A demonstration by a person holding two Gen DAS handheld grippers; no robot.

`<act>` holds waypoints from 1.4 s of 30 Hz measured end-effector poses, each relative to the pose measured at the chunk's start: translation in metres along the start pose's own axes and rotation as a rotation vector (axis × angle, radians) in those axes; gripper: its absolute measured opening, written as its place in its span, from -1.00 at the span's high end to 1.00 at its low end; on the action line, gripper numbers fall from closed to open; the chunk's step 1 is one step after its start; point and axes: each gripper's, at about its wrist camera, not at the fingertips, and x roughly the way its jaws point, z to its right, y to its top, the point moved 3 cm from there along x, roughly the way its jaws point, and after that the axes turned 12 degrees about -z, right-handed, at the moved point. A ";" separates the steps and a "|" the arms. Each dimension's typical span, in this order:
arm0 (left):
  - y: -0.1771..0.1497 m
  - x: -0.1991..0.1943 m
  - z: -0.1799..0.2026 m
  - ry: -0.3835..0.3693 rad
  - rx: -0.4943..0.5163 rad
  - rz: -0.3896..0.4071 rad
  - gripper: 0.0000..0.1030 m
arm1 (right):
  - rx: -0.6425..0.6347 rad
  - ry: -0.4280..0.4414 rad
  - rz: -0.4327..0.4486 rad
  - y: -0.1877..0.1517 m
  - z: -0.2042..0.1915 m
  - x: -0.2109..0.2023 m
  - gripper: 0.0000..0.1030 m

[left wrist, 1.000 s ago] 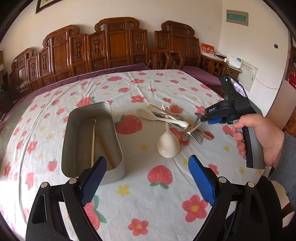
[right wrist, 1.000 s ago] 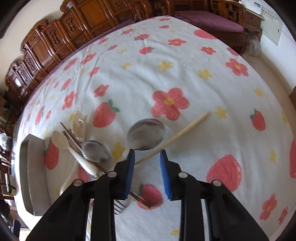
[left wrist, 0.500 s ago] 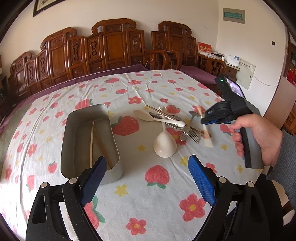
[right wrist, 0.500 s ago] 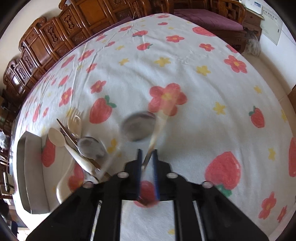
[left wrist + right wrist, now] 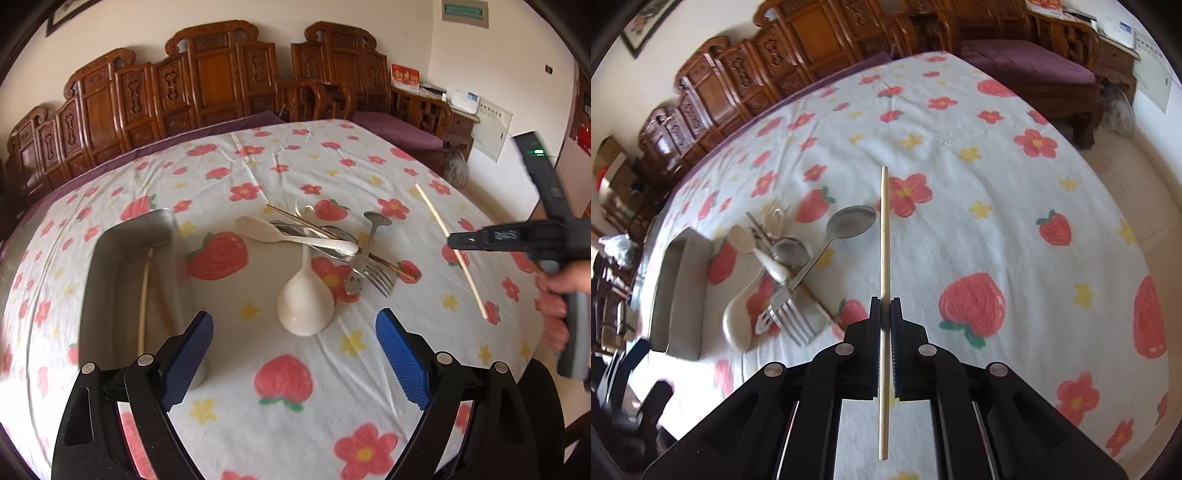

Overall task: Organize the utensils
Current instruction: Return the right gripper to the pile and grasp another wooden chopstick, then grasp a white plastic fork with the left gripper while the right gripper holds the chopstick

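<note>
My right gripper [image 5: 885,306] is shut on a pale wooden chopstick [image 5: 884,236] and holds it in the air above the tablecloth; the chopstick [image 5: 436,218] and the right gripper [image 5: 452,242] also show at the right of the left wrist view. My left gripper [image 5: 294,343] is open and empty, just in front of a metal tray [image 5: 110,266] that holds chopsticks [image 5: 144,295]. A pile of utensils lies mid-table: a white ladle [image 5: 304,299], a white spoon [image 5: 273,232], forks [image 5: 369,277], a metal spoon [image 5: 849,223].
The round table [image 5: 295,166] has a strawberry and flower cloth. Carved wooden chairs [image 5: 207,81] line the far side. The table edge falls off at the right, near a purple-cushioned bench [image 5: 1027,66].
My right gripper closed on the chopstick, lifted it off the cloth and pulled back to the right. The left gripper stayed open and moved little.
</note>
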 end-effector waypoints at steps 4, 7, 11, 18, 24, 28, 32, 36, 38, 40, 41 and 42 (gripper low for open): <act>0.017 0.017 0.004 -0.005 -0.020 -0.036 -0.67 | -0.035 0.020 0.011 -0.008 0.002 -0.006 0.88; 0.030 0.027 0.005 -0.005 -0.040 -0.053 -0.67 | -0.048 0.029 0.013 -0.008 0.003 -0.006 0.88; 0.053 0.047 0.003 -0.012 -0.082 -0.096 -0.67 | -0.059 0.046 0.016 -0.004 0.002 -0.006 0.88; 0.089 0.083 -0.005 -0.036 -0.201 -0.170 -0.58 | -0.057 0.070 0.039 0.003 0.005 -0.017 0.88; 0.101 0.111 -0.016 -0.048 -0.304 -0.240 -0.32 | -0.041 0.089 0.043 0.005 0.010 -0.020 0.88; 0.101 0.127 -0.024 -0.064 -0.380 -0.295 0.02 | -0.038 0.101 0.042 0.005 0.009 -0.020 0.88; 0.102 0.138 -0.025 -0.041 -0.397 -0.340 0.13 | -0.043 0.107 0.042 0.005 0.007 -0.020 0.88; 0.106 0.140 -0.019 0.005 -0.373 -0.351 0.13 | -0.040 0.111 0.041 0.005 0.007 -0.020 0.88; 0.107 0.141 -0.018 0.025 -0.362 -0.357 0.12 | -0.042 0.111 0.041 0.005 0.007 -0.021 0.88; 0.106 0.140 -0.016 0.042 -0.354 -0.364 0.15 | -0.040 0.113 0.041 0.005 0.007 -0.021 0.88; 0.105 0.139 -0.016 0.041 -0.355 -0.365 0.23 | -0.040 0.113 0.042 0.005 0.007 -0.021 0.88; 0.104 0.138 -0.016 0.035 -0.356 -0.365 0.27 | -0.041 0.113 0.043 0.005 0.006 -0.021 0.88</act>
